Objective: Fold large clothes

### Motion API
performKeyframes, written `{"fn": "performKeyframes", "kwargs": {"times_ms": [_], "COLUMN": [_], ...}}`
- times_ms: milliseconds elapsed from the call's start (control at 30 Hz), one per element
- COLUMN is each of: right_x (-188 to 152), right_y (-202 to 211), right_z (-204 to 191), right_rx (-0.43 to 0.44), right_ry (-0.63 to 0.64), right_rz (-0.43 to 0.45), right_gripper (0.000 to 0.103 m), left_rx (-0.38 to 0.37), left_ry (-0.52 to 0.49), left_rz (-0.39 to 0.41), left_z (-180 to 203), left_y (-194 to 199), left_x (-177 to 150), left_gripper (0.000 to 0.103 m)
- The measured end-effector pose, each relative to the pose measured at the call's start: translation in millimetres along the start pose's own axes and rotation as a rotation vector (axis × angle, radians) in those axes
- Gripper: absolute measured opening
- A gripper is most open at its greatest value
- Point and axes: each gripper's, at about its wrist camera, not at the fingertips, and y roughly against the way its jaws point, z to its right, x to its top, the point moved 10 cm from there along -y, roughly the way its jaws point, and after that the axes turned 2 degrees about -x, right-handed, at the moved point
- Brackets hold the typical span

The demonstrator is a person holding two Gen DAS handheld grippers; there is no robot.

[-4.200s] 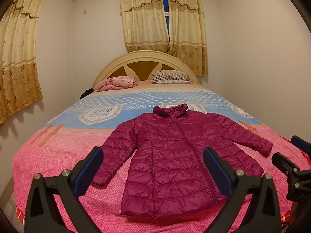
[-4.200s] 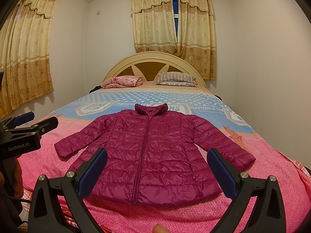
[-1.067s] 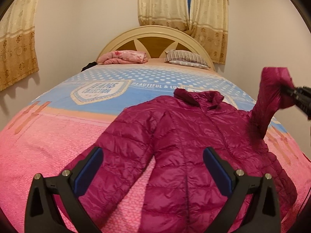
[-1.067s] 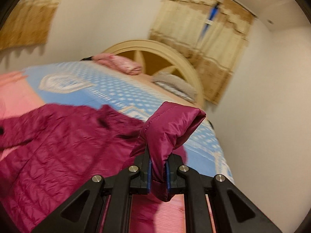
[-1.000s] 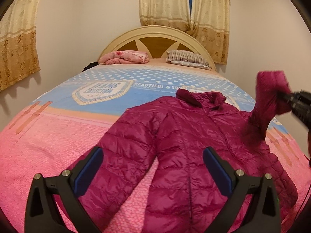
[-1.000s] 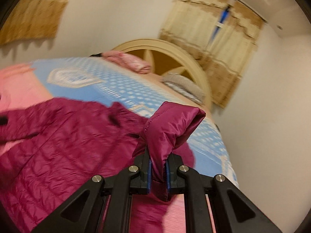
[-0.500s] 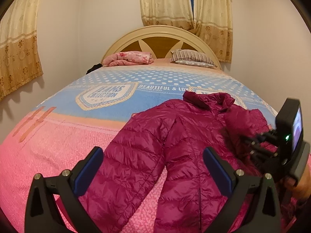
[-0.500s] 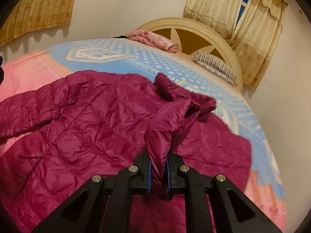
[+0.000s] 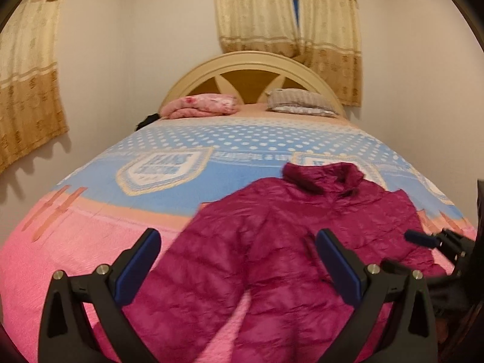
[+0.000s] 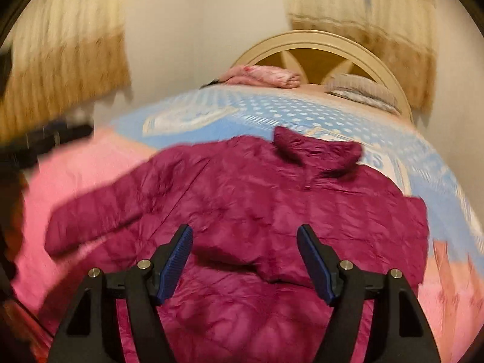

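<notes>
While the magenta puffer jacket [image 10: 257, 211] lies flat on the bed [image 9: 90, 236], one sleeve is folded across its chest and the other sleeve [image 10: 90, 217] stretches out. Right hand-held gripper [image 10: 244, 269] hovers above it, jaws spread, holding nothing; left hand-held gripper [image 9: 239, 269] gapes wide, empty too.

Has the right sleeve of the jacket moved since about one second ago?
Yes. The right sleeve was held up in the air by the right tool; now it lies folded across the jacket chest on the bed, and the tool is open.
</notes>
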Motion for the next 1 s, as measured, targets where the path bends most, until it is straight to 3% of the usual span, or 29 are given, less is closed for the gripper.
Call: {"fn": "performKeyframes", "kwargs": {"times_ms": [33, 67, 133, 167, 233, 367, 533, 600, 800, 900, 1000], "right_x": [2, 3, -4, -8, -23, -57, -72, -65, -12, -8, -24], "right_y": [3, 1, -11, -20, -40, -75, -81, -75, -53, -71, -99], "right_z": [14, 23, 52, 65, 86, 104, 103, 105, 169, 209, 224], "right_rx": [-0.031, -0.054, -0.155, -0.213, -0.246, -0.261, -0.253, -0.238, -0.279, -0.331, -0.333], "right_ry": [-0.028, -0.04, -0.075, -0.087, -0.134, -0.188, -0.171, -0.169, -0.3, -0.37, -0.386], "right_rz": [0.011, 0.011, -0.032, -0.057, -0.115, -0.235, -0.284, -0.277, -0.127, -0.13, -0.176], "right_gripper": [0.067, 0.056, 0.043, 0.039, 0.036, 0.035, 0.035, 0.035, 0.035, 0.035, 0.035], "left_rx": [-0.007, -0.014, -0.043, -0.068, -0.107, -0.128, -0.01, -0.013, -0.057, -0.067, -0.063], "left_ry": [-0.011, -0.027, -0.044, -0.057, -0.088, -0.174, -0.25, -0.223, -0.158, -0.139, -0.135], "left_rz": [0.002, 0.006, 0.001, -0.007, -0.018, -0.059, -0.2, -0.279, -0.32, -0.326, -0.328], "left_z": [8, 19, 40, 53, 78, 117, 119, 112, 106, 105, 105], "left_y": [-3, -7, -15, -20, -34, -74, -141, -159, -164, -167, -168], "left_x": [1, 3, 4, 4, 3, -12, -58, -77, -85, -87, -88], "left_gripper": [0.103, 0.103, 0.103, 0.103, 0.103, 0.103, 0.103, 0.103, 0.103, 0.103, 0.103]}}
